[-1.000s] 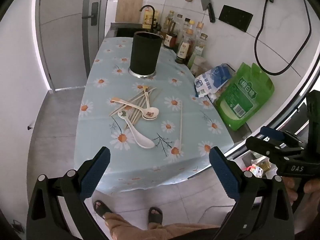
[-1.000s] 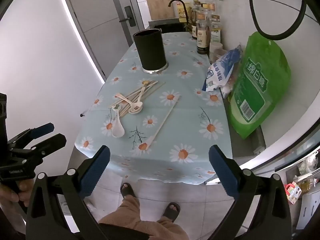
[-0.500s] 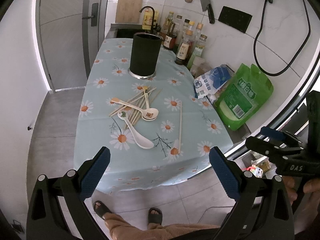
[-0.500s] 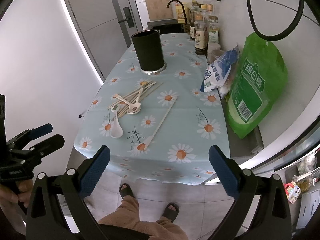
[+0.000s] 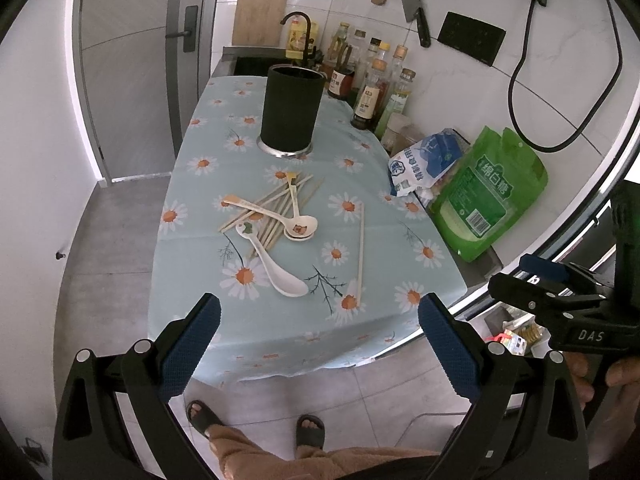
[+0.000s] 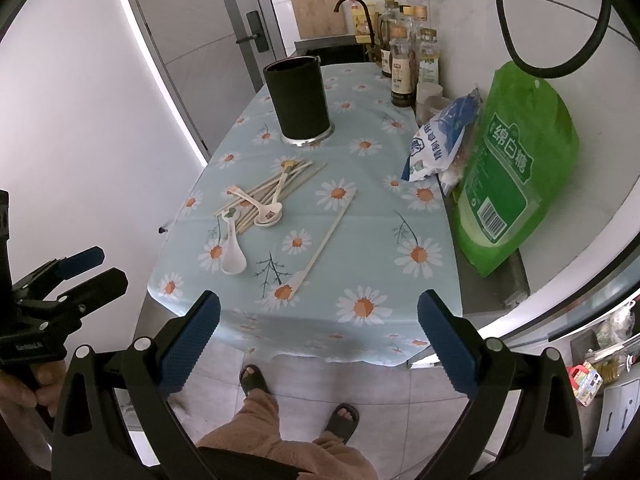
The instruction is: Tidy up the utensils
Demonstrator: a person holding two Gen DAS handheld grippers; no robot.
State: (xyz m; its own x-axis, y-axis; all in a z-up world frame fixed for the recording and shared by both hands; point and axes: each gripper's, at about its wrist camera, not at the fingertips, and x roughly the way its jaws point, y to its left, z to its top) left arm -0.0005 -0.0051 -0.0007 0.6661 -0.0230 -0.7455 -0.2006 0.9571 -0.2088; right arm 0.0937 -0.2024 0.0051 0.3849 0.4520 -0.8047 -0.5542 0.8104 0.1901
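Observation:
A black cylindrical utensil holder [image 5: 291, 110] [image 6: 298, 102] stands upright at the far middle of the daisy tablecloth [image 5: 200, 312]. In front of it lies a pile of chopsticks [image 5: 276, 212] [image 6: 268, 192] with three white spoons: two overlapping [image 5: 300, 229] [image 6: 269, 212] and one nearer [image 5: 276, 272] [image 6: 232, 252]. A single long chopstick [image 5: 361, 256] [image 6: 326, 240] lies apart to the right. My left gripper [image 5: 320, 344] and right gripper [image 6: 320, 340] are both open and empty, held off the table's near edge.
Sauce bottles [image 5: 372, 80] line the far right by the wall. A blue-white bag [image 5: 424, 160] and a green bag [image 5: 488, 200] [image 6: 516, 168] lean at the right edge. A sink and cutting board [image 5: 260, 14] are behind. My feet show on the floor below.
Both views have drawn back and up slightly from the table. The utensils have not moved and both grippers stay open.

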